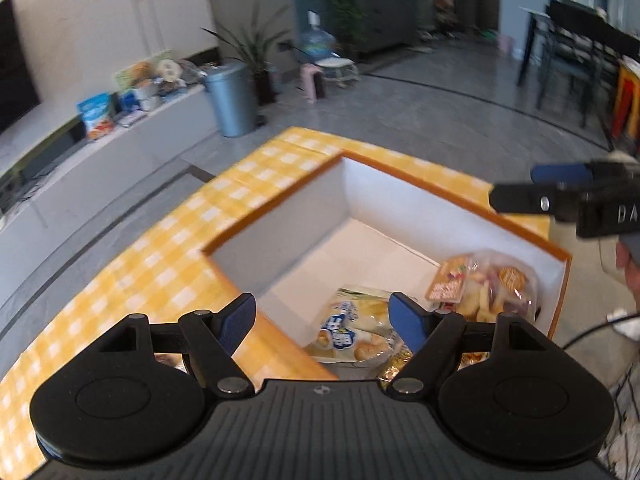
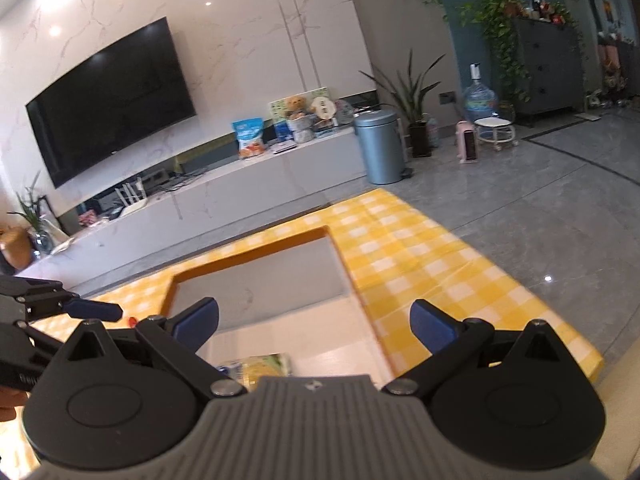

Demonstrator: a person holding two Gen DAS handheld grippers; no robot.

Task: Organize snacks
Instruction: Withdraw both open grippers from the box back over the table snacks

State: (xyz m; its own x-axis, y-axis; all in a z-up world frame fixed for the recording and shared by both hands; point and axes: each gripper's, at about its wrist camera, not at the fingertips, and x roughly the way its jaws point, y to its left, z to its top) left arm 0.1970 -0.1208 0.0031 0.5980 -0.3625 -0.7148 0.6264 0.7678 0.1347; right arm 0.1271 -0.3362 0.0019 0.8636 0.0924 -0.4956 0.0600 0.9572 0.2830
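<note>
Living room, yellow-checked bench (image 1: 168,264): your left tool (image 1: 322,316) and right tool (image 2: 314,322) hover above the white-lined box (image 1: 400,204), both spread wide, empty. Snack bags (image 1: 356,330) lie inside on its floor.

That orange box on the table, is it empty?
No. The orange box is open-topped, and snack bags lie on its white floor.

bright daylight, fisheye warp, motion blur

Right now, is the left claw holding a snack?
No, the left claw is open and empty above the box, and the snack bags lie on its floor.
</note>
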